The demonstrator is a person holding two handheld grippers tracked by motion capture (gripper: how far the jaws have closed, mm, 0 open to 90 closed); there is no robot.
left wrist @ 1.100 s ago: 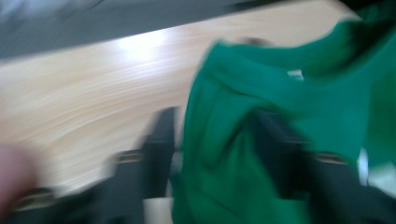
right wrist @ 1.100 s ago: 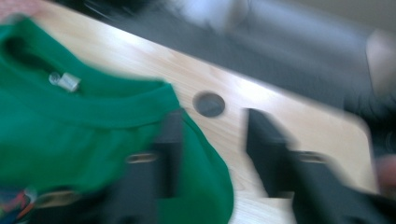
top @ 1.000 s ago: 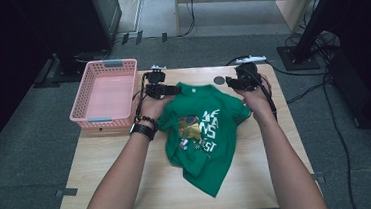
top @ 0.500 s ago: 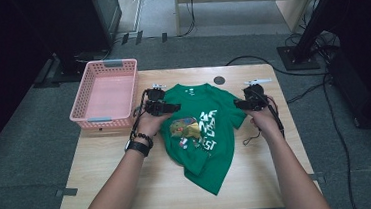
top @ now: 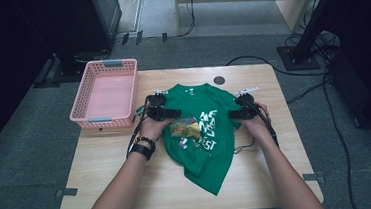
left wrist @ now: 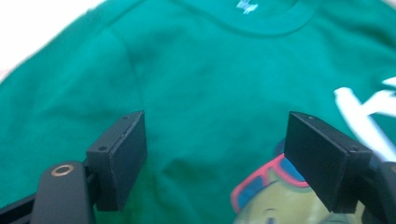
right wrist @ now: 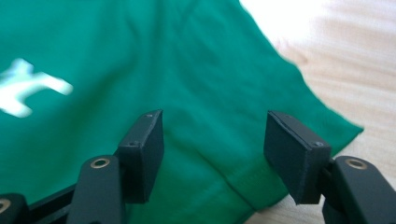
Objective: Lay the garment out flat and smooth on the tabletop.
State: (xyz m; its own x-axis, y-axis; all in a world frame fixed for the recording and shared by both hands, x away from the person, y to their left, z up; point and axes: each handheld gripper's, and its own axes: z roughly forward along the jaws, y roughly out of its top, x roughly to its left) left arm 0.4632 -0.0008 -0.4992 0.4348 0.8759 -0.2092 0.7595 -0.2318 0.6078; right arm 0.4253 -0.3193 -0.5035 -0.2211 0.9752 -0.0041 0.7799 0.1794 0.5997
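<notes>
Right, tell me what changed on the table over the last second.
Both grippers pulled back toward the person and spread apart: the left gripper and the right gripper now sit lower, at the sides of the green T-shirt, jaws open. The shirt's top edge, bunched before, now lies spread flat with the collar showing. The pink basket stayed put.

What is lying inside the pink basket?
Nothing visible: the basket shows a bare pink floor. The near wall covers a thin strip of that floor, so something very flat there cannot be excluded.
</notes>
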